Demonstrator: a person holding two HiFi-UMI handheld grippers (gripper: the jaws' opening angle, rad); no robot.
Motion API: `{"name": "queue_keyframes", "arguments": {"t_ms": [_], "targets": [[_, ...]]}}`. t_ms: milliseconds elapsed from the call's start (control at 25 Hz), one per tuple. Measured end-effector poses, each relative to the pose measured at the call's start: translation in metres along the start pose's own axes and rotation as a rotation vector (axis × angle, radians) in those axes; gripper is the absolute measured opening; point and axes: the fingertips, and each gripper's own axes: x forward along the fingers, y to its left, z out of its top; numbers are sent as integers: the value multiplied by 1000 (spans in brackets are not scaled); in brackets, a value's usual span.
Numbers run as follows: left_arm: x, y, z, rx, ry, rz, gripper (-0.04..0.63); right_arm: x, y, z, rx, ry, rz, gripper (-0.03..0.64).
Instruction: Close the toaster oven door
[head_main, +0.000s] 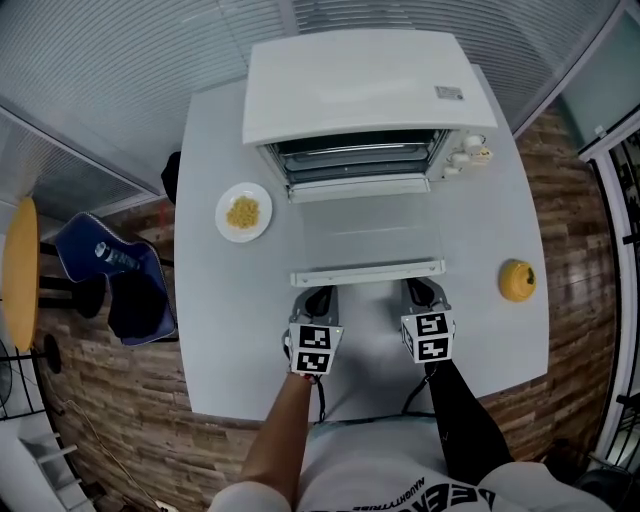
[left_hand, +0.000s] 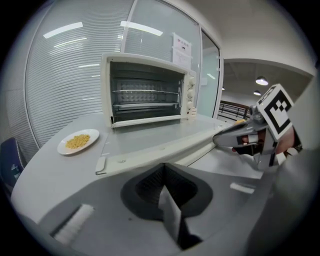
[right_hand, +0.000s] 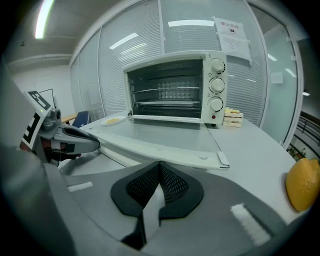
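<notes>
A white toaster oven (head_main: 370, 90) stands at the back of the grey table (head_main: 220, 350). Its glass door (head_main: 365, 240) lies open and flat toward me, with the handle bar (head_main: 367, 272) at its near edge. My left gripper (head_main: 318, 298) and right gripper (head_main: 420, 291) sit side by side just short of that handle, both shut with nothing held. In the left gripper view the jaws (left_hand: 162, 172) meet below the door edge (left_hand: 165, 147). The right gripper view shows the same: jaws (right_hand: 159, 170) closed under the door edge (right_hand: 165, 152), oven (right_hand: 170, 87) beyond.
A white plate of yellow food (head_main: 243, 212) lies left of the oven. A yellow fruit (head_main: 517, 280) rests on the table at the right. A small stack of blocks (head_main: 478, 153) sits by the oven's knobs. A blue chair (head_main: 120, 270) stands off the table's left edge.
</notes>
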Motion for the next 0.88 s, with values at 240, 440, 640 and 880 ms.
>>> {"name": "queue_keyframes", "arguments": {"t_ms": [240, 440, 640, 880], "targets": [[-12, 9, 17, 12, -74, 36, 55, -9, 2, 17, -30, -57, -6, 2], [-21, 12, 46, 3, -153, 67, 54, -20, 2, 46, -77, -132, -25, 2], [-30, 14, 79, 16, -223, 76, 54, -31, 6, 76, -116, -190, -28, 2], [-37, 18, 114, 22, -283, 93, 54, -37, 1, 113, -118, -263, -49, 2]]}}
